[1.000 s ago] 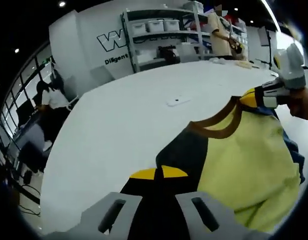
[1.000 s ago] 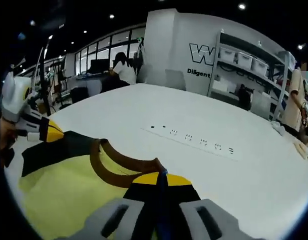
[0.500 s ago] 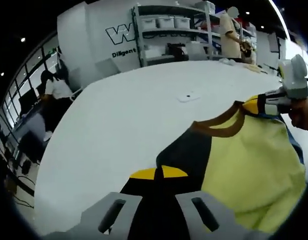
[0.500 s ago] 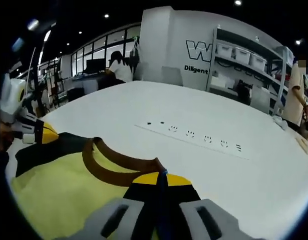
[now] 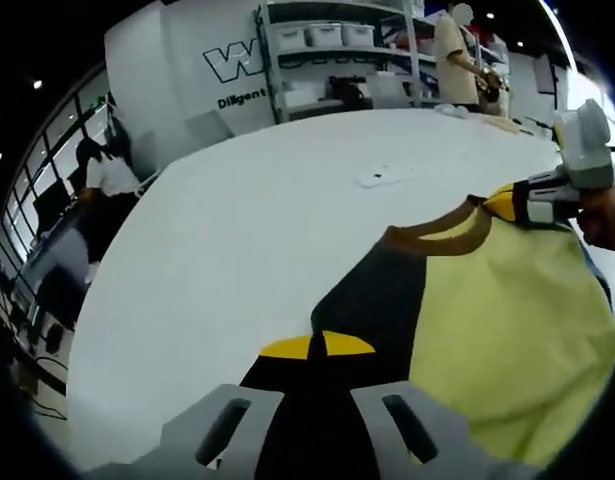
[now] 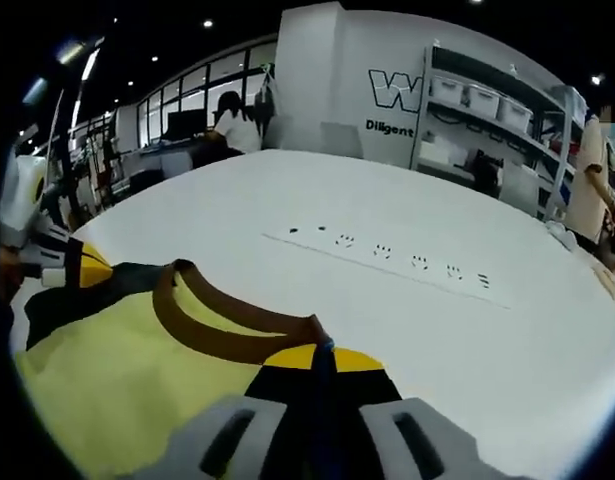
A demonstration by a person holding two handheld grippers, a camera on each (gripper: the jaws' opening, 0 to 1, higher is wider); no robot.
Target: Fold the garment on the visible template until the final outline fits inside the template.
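Left gripper (image 5: 317, 345): at 6 o'clock in the left gripper view, yellow tips pinched together on the dark shoulder of the garment (image 5: 497, 330), holding cloth.

Right gripper (image 6: 322, 358): at 6 o'clock in the right gripper view, jaws closed on a thin fold of blue and dark fabric beside the collar (image 6: 222, 325). In the left gripper view it also appears at 2 o'clock, held by a hand (image 5: 602, 215).

Garment: yellow body, dark shoulders, brown collar band; stretched between the two grippers and apparently lifted by its top edge, the rest trailing toward 4 o'clock in the left gripper view. It sits over the near part of the white table (image 5: 247, 210).

Template: no outline can be picked out under the cloth, so fit cannot be judged.

Table markings: a row of small dark marks (image 6: 387, 255) at 1 o'clock in the right gripper view, well apart from the garment.

Beyond: shelving (image 5: 337, 60) and people at the far edge.

Risk: uneven pull between the grips could skew the fold line or bunch the collar; a thin pinch may slip, dropping one shoulder; carrying the cloth too far could take it off the table edge.
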